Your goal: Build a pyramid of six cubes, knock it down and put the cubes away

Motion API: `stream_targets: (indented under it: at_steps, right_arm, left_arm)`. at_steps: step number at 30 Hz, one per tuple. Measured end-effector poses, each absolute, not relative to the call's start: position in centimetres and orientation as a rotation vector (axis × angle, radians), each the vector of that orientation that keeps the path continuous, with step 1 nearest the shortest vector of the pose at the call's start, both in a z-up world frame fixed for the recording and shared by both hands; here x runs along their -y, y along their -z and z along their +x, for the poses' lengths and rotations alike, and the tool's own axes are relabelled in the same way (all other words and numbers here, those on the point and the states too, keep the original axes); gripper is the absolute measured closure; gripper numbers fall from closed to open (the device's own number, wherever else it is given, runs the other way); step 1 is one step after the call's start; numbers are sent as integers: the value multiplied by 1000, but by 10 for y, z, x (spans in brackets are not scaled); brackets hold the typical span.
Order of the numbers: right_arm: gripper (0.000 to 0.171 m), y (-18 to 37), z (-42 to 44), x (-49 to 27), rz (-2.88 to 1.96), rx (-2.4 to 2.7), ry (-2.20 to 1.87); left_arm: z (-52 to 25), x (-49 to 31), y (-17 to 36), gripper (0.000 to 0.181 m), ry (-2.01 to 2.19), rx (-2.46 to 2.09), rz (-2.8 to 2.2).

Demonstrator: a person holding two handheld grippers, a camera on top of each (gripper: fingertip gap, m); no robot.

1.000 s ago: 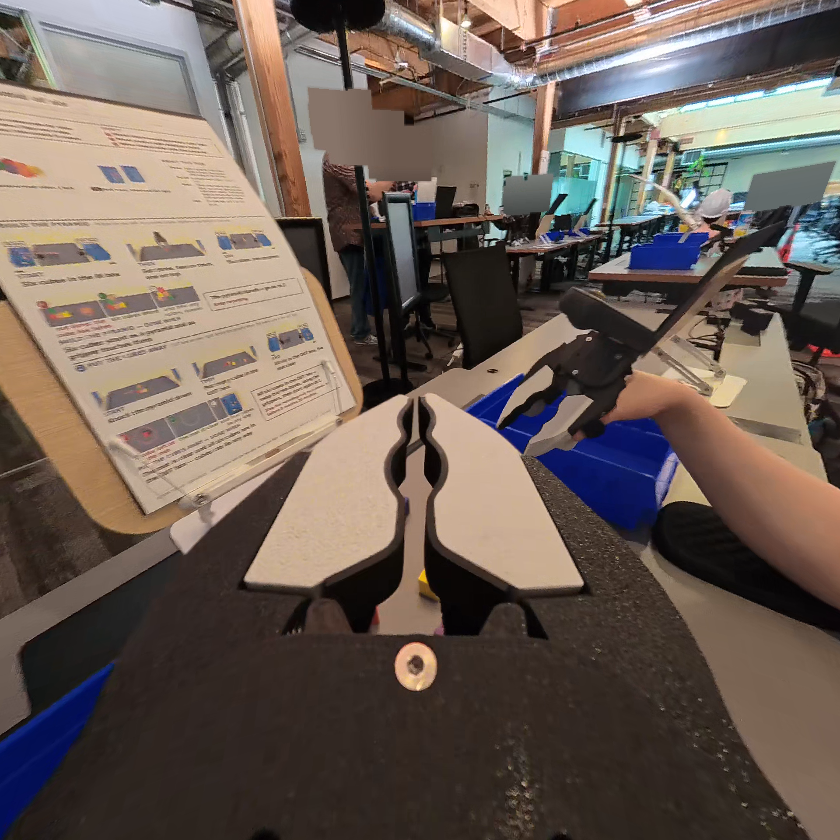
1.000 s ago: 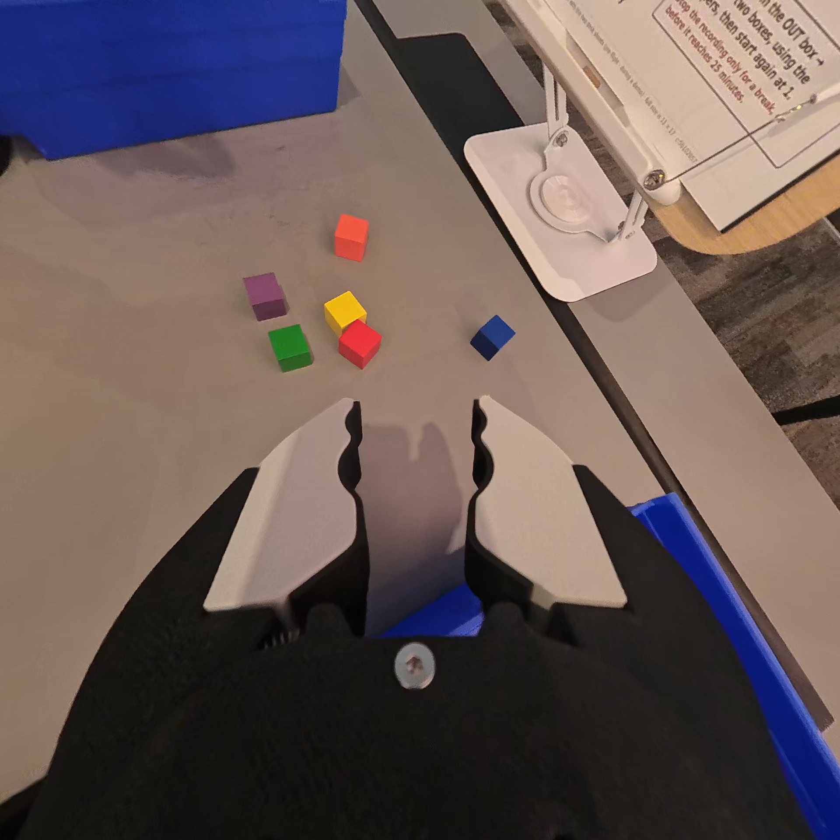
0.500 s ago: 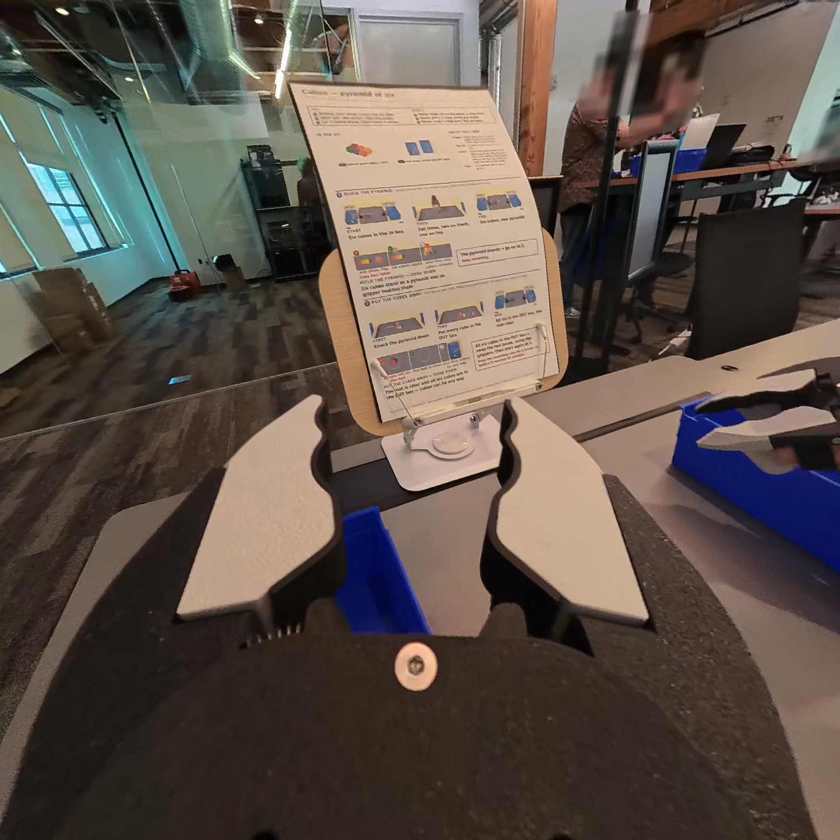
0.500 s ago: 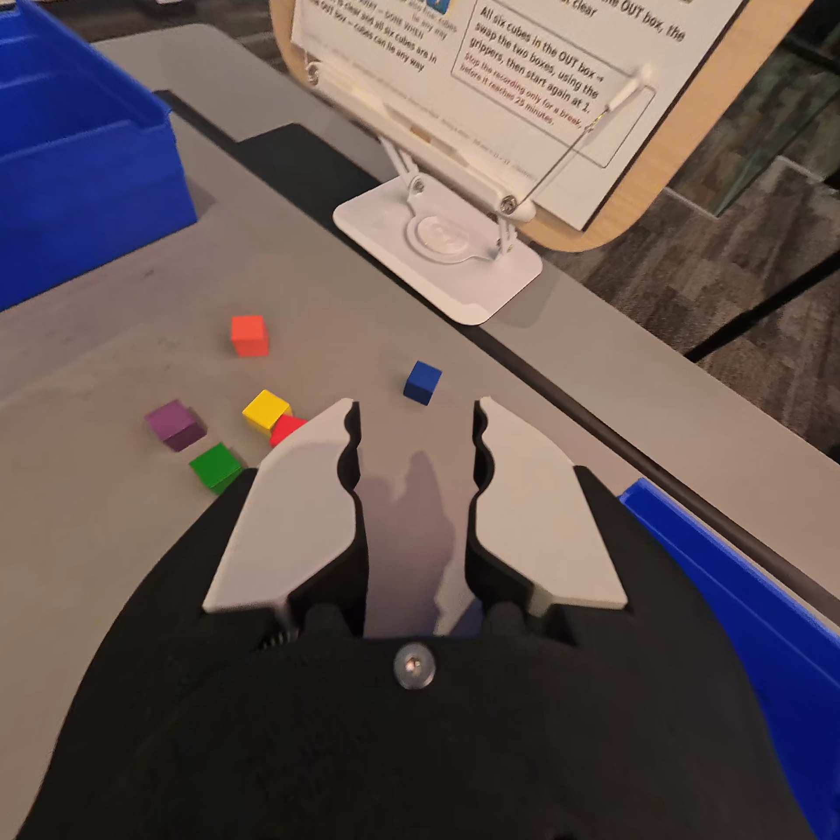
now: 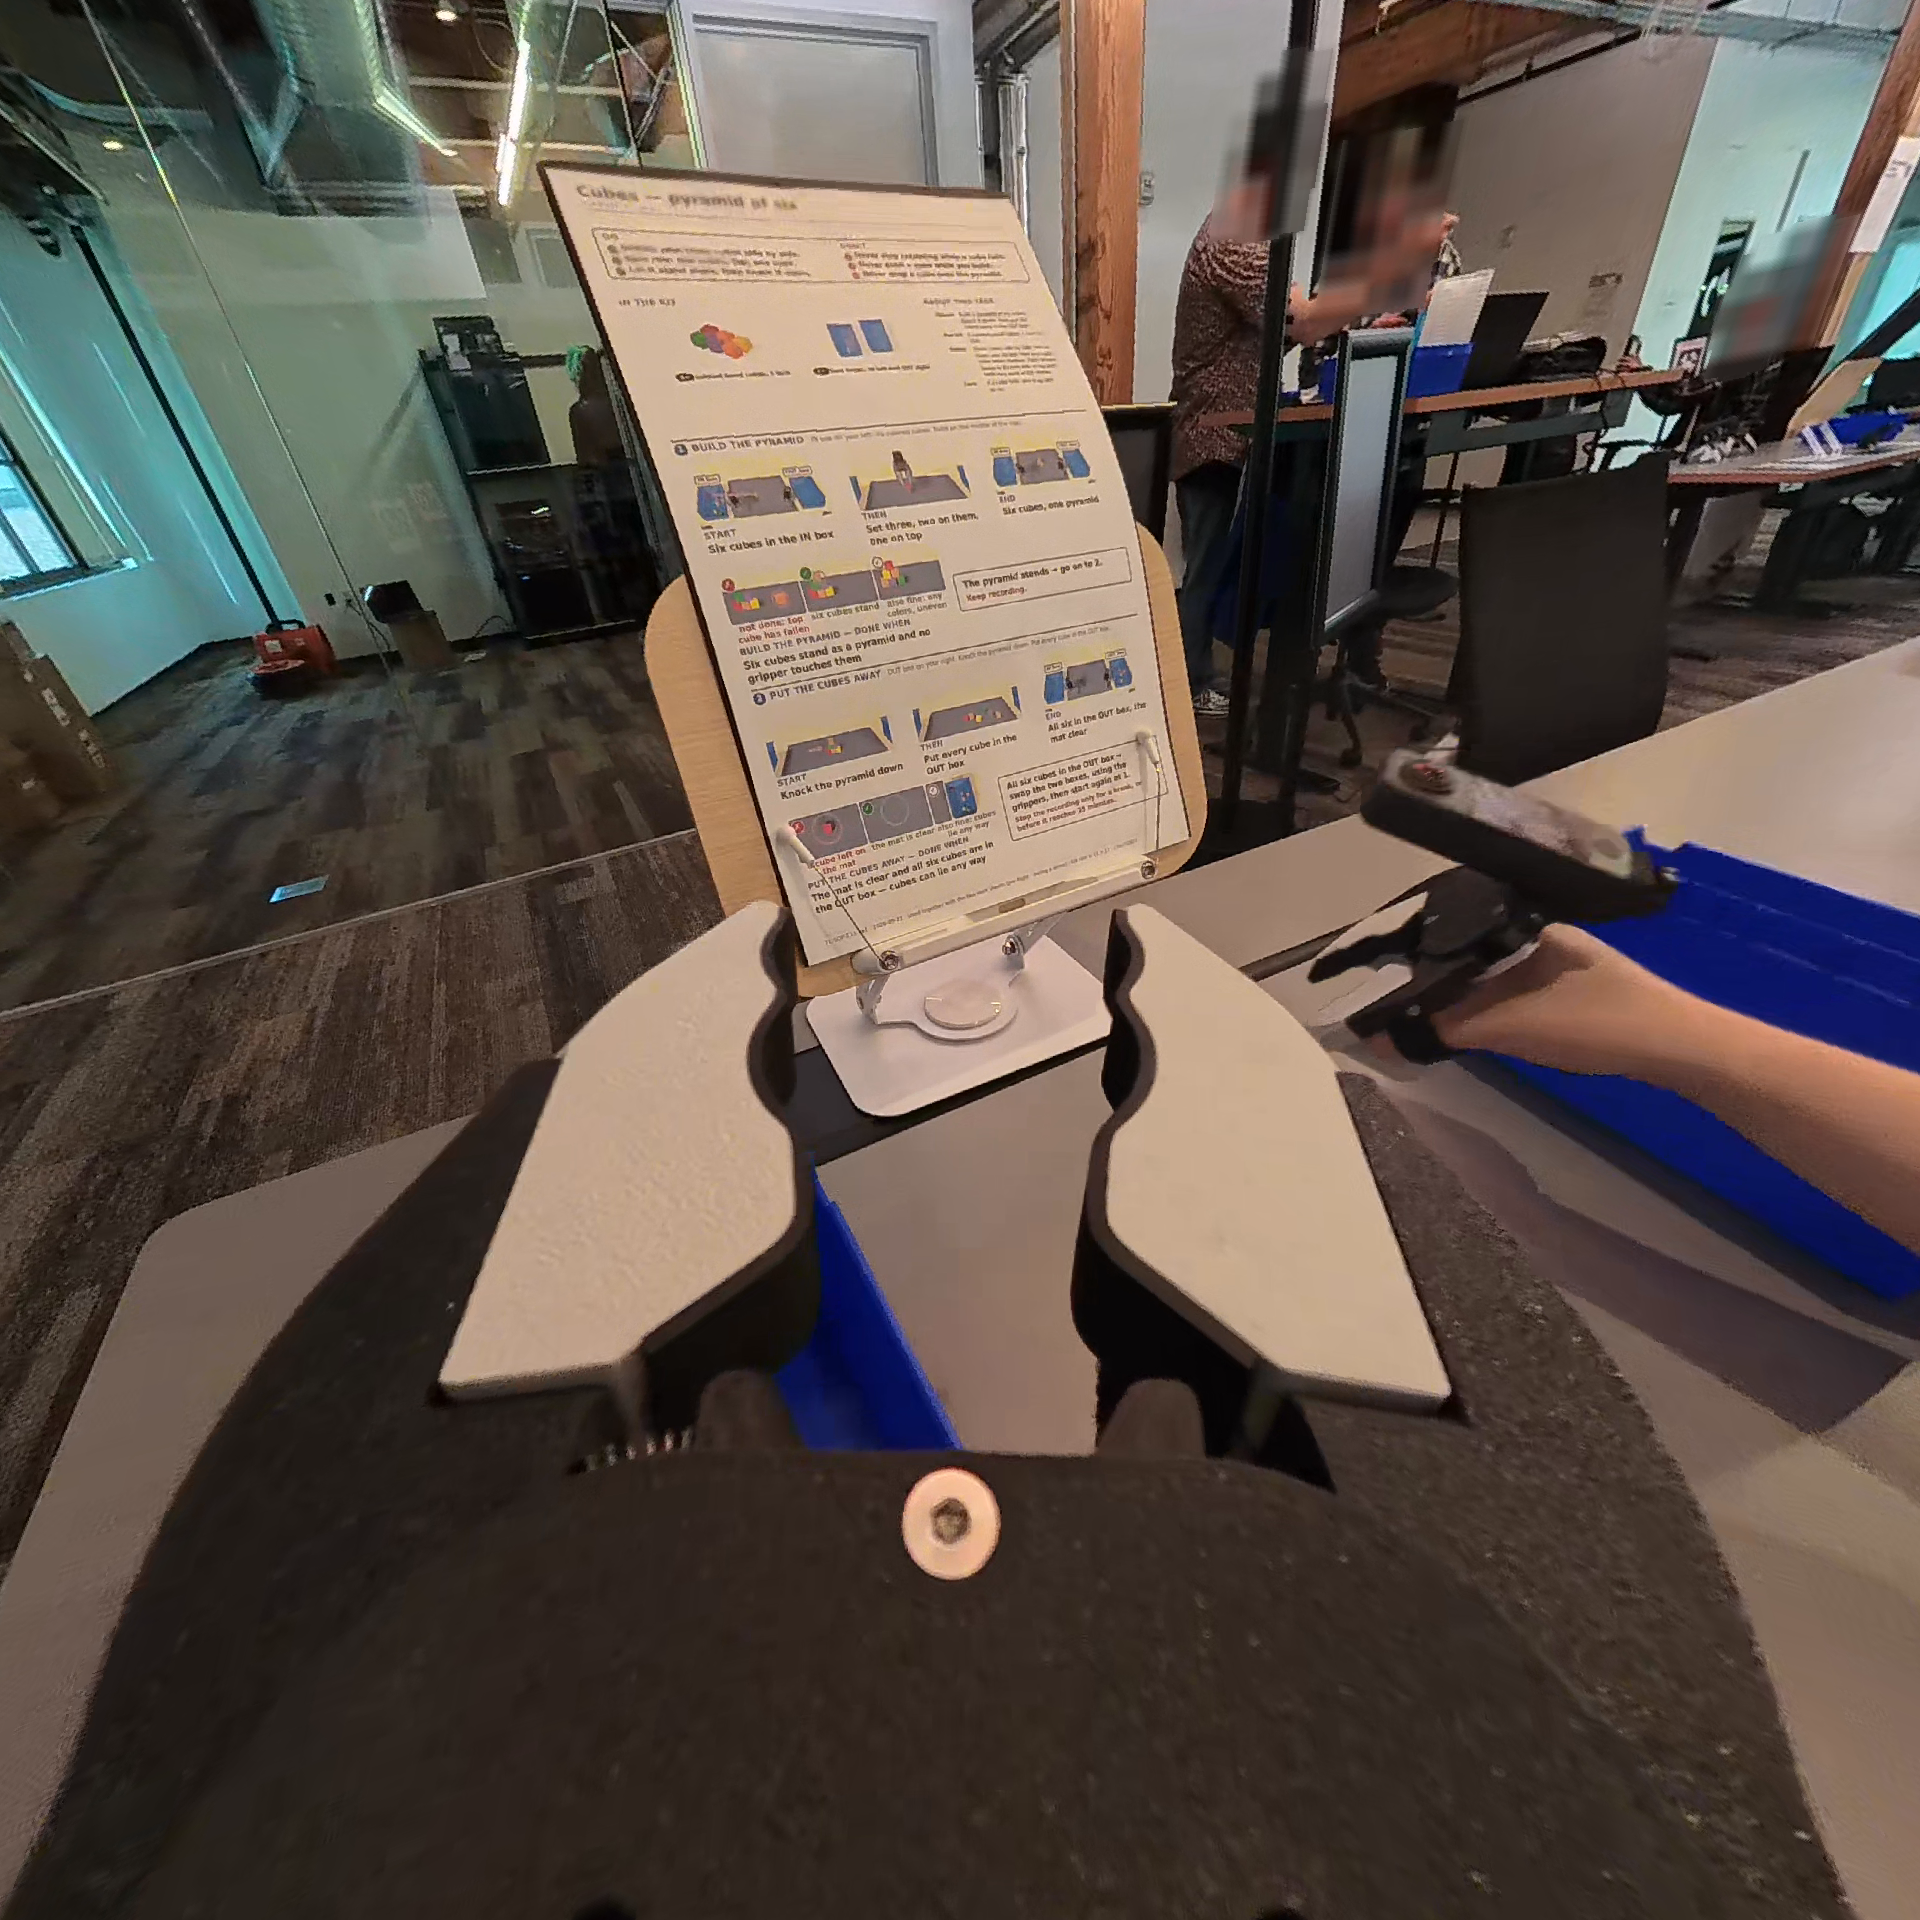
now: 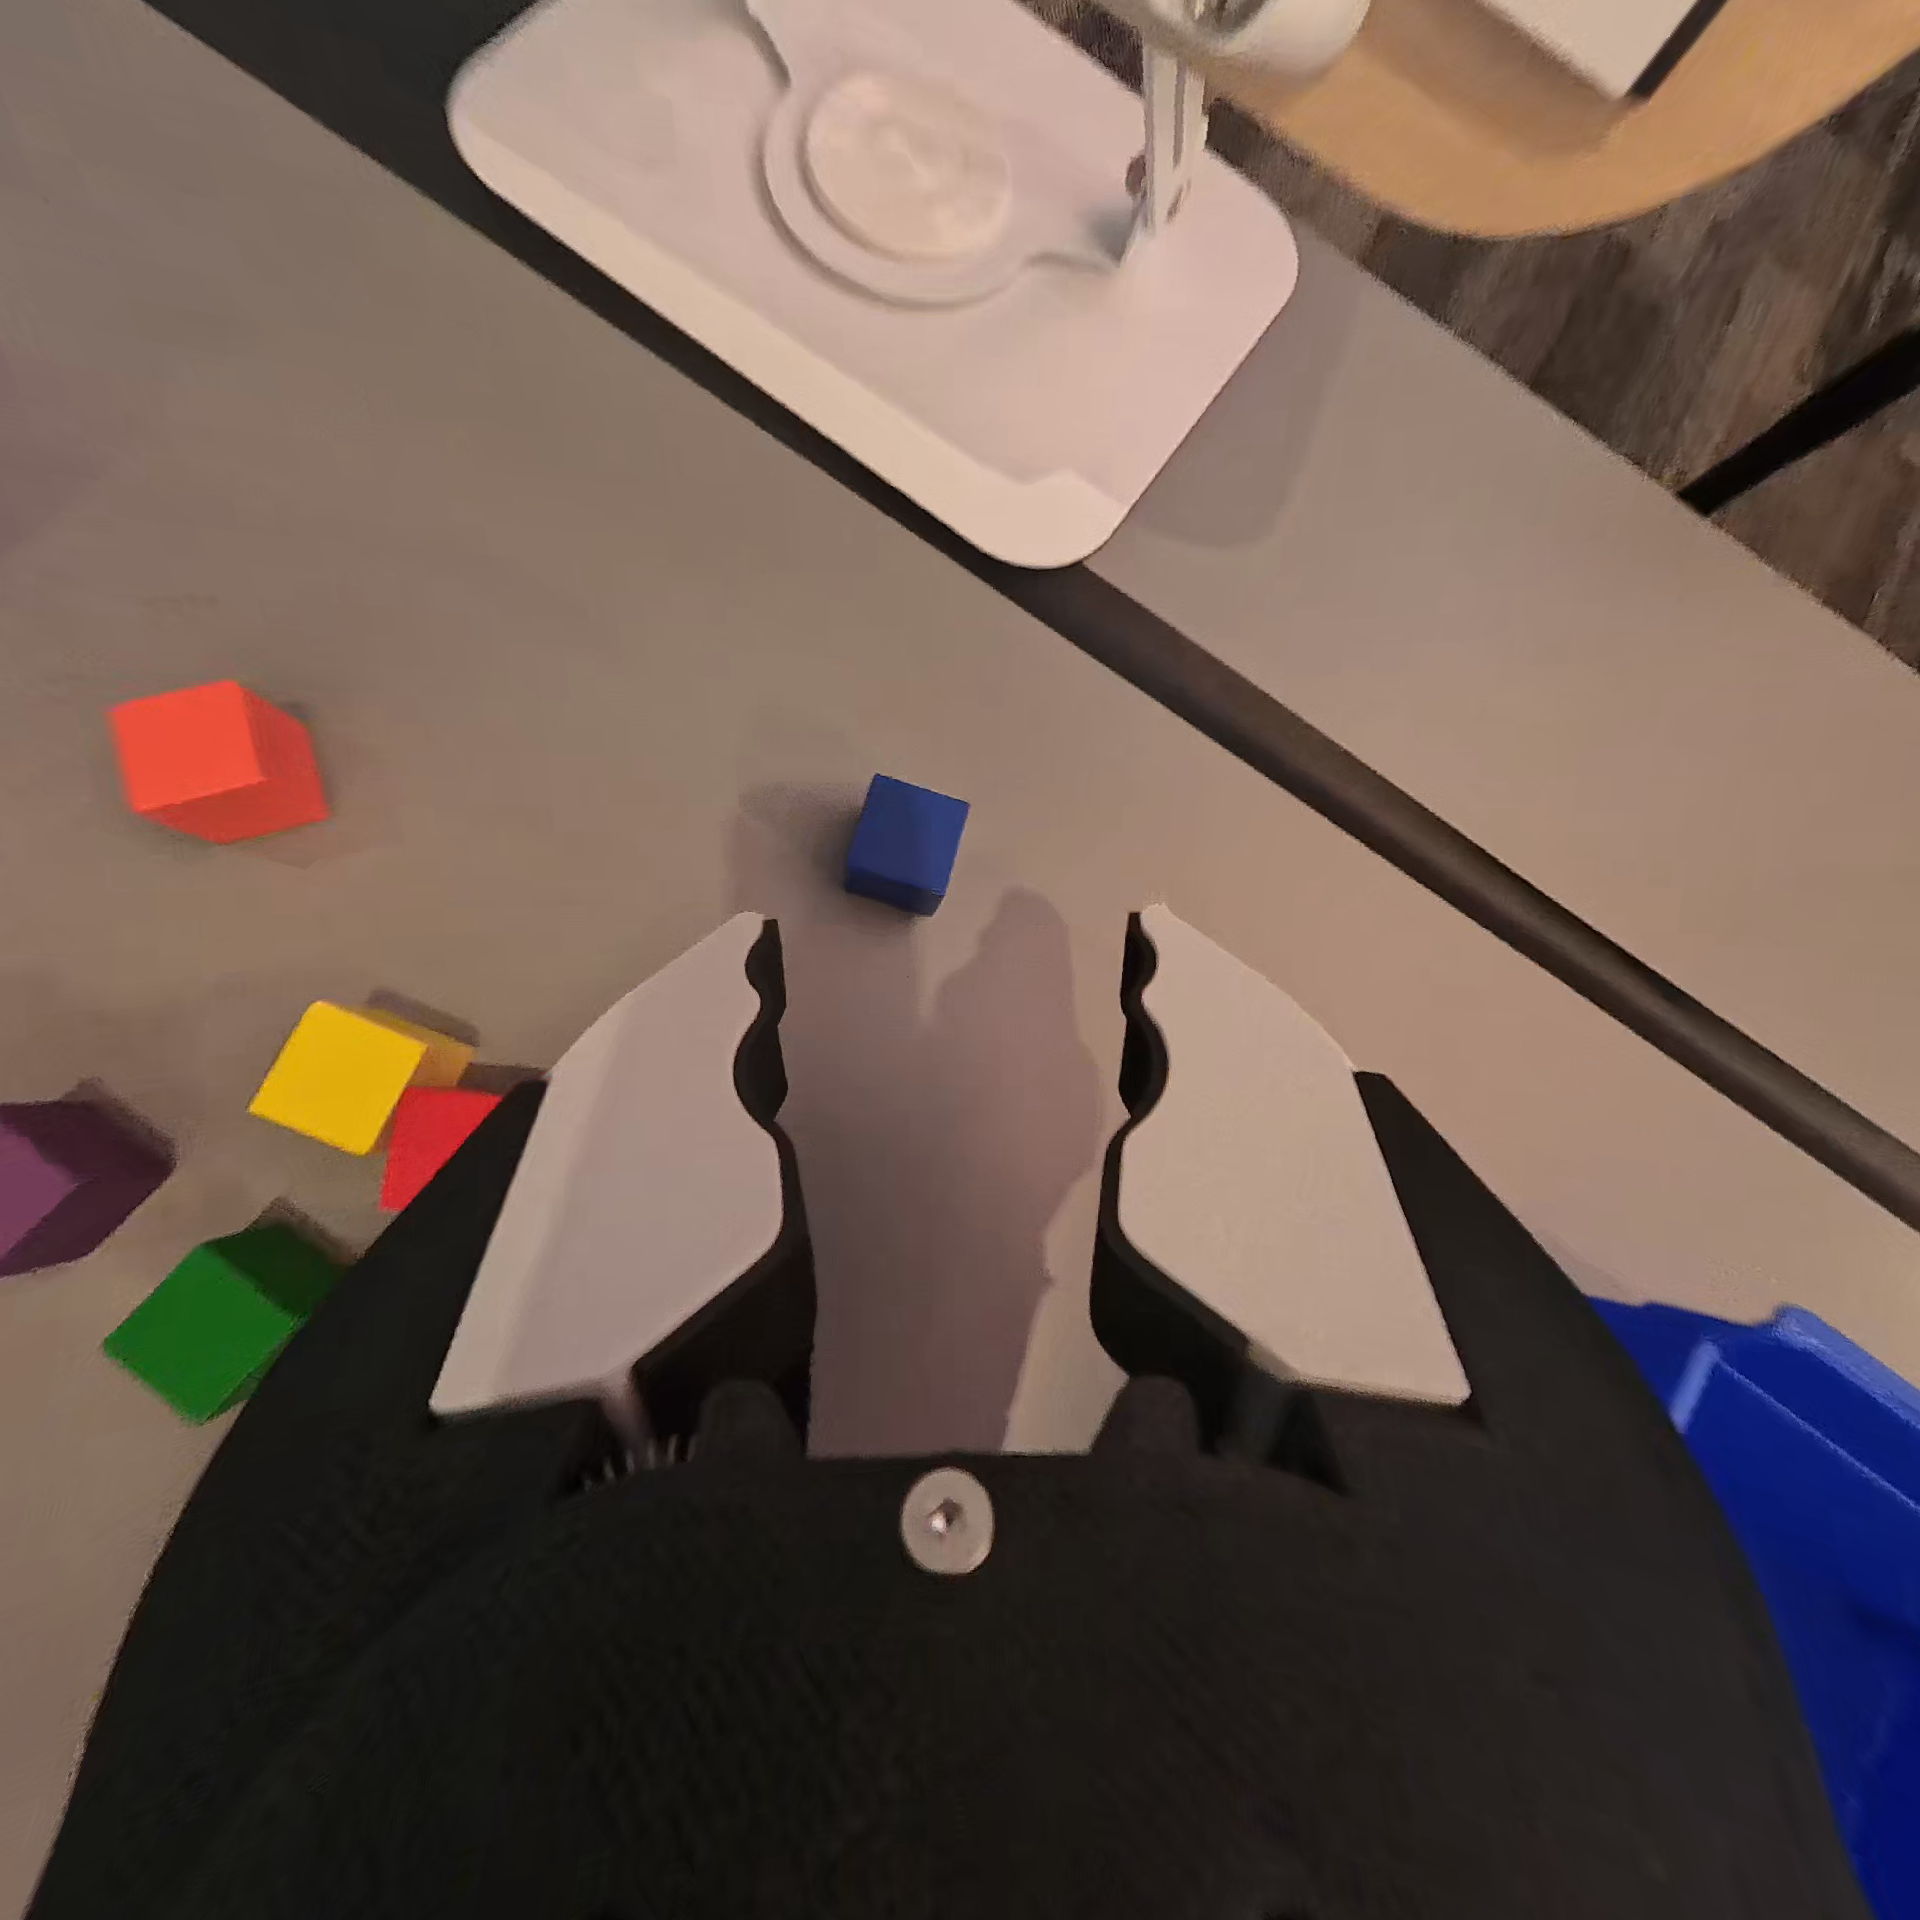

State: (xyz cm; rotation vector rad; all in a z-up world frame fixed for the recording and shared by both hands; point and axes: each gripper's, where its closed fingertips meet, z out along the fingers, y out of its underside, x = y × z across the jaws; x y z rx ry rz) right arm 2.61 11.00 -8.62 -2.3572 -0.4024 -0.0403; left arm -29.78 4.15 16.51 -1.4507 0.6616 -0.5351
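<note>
Several loose cubes lie on the grey mat (image 6: 540, 499) in the right wrist view: orange (image 6: 213, 758), blue (image 6: 906, 844), yellow (image 6: 338, 1075), red (image 6: 431, 1141), purple (image 6: 62, 1179) and green (image 6: 208, 1314). My right gripper (image 6: 948, 925) is open and empty, low over the mat, its tips just short of the blue cube. It also shows in the left wrist view (image 5: 1455, 935), held by a hand. My left gripper (image 5: 940, 925) is open and empty, raised above a blue bin (image 5: 862, 1340); no cubes show in that view.
A white stand (image 5: 956, 1023) holds an instruction sheet (image 5: 883, 561) at the table's far edge; its base shows in the right wrist view (image 6: 883, 260). A second blue bin (image 5: 1787, 1039) sits at the right, also seen in the right wrist view (image 6: 1797, 1455). People and desks are behind. Tip to tip, the grippers are about 40 cm apart.
My left gripper opened and swung left from the right bin to face the instruction stand. My right gripper stayed open and came down and forward toward the blue cube.
</note>
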Motion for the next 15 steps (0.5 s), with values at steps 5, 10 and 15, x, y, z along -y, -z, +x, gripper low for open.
stream_targets:
  at_steps: [5,10,15]
  right_arm:
    - [105,109,26,-128,-2427,325,36]
    - [104,127,23,-140,-2485,284,56]
    - [107,143,23,-145,-2527,285,108]
  left_arm:
    - [-297,-44,-164,124,540,-662,-1455]
    - [-300,-47,-165,122,549,-643,-1457]
    - [-301,-48,-165,123,554,-641,-1461]
